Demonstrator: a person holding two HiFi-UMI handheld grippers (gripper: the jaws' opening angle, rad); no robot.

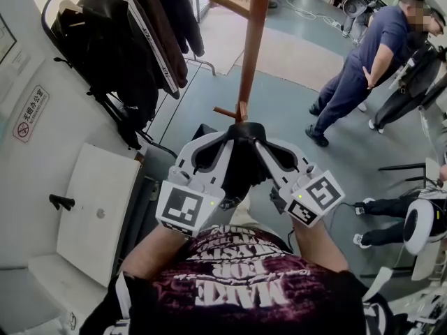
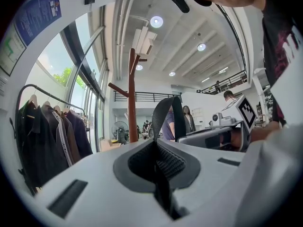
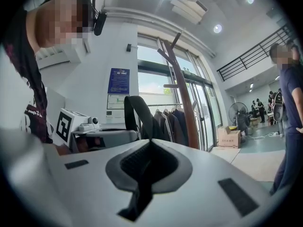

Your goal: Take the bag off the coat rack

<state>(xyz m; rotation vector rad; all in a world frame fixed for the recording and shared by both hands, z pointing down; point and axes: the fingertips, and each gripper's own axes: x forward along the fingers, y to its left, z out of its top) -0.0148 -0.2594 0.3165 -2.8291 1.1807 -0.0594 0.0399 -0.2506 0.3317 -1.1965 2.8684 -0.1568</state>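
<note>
1. In the head view I see both grippers held close together in front of me, tips pointing toward each other.
2. The left gripper point(image 1: 222, 144) has its jaws closed on the black webbing strap point(image 1: 244, 128). In the left gripper view the strap is pinched between the grey pads and rises from them as a loop.
3. The right gripper point(image 1: 264, 145) is also clamped on the same strap. In the right gripper view the band passes between its pads and arches up to the left.
4. The strap makes a short arch between the two grippers. The black fabric bag point(image 1: 241, 176) hangs below this arch, between the two white gripper bodies.
5. The brown wooden coat rack point(image 1: 253, 40) stands just behind the grippers. One low peg is very near the top of the strap in the head view. In both gripper views the loop looks free, with the pole behind it.
6. A rail of dark jackets point(image 1: 133, 33) stands to the left.
7. A person in blue clothes point(image 1: 370, 61) stands on the grey-blue floor point(image 1: 293, 103) to the right, well apart from the rack.
</note>
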